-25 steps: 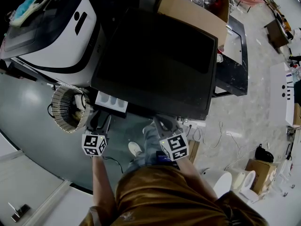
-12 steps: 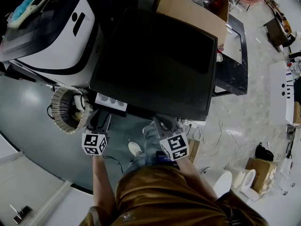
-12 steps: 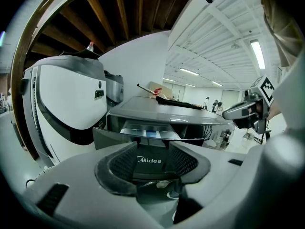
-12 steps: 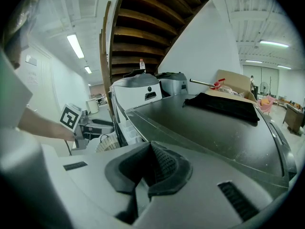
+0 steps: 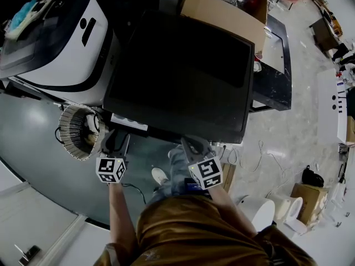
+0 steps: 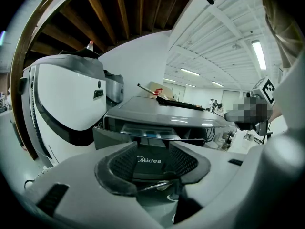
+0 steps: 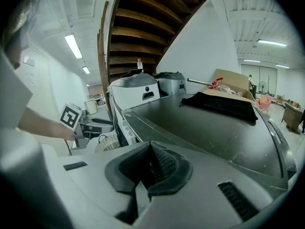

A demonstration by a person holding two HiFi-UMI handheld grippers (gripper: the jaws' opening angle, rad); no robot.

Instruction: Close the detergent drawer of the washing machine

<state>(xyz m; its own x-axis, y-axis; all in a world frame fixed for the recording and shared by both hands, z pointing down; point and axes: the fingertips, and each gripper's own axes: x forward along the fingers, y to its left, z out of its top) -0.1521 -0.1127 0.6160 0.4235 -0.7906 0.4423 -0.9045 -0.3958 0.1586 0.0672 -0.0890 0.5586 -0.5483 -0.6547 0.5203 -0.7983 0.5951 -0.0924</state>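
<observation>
The dark-topped washing machine [image 5: 183, 71] fills the middle of the head view. Its detergent drawer [image 5: 128, 122] sticks out a little from the front at the left corner; in the left gripper view the drawer [image 6: 143, 133] shows open, with pale compartments above the Midea badge. My left gripper [image 5: 115, 140] hangs just in front of the drawer, apart from it, jaws open [image 6: 152, 165] and empty. My right gripper [image 5: 192, 144] is at the machine's front edge further right, its pads together [image 7: 151, 168] with nothing between them.
A white and black appliance [image 5: 55, 37] stands left of the washer. A ribbed round basket [image 5: 76, 131] sits on the floor below the drawer. A cardboard box [image 5: 227, 10] stands behind the machine. A black cloth [image 7: 219, 105] lies on the lid.
The drawer shows less of itself in front of the machine than a second ago. Both grippers stay almost where they were; the head view has shifted slightly.
</observation>
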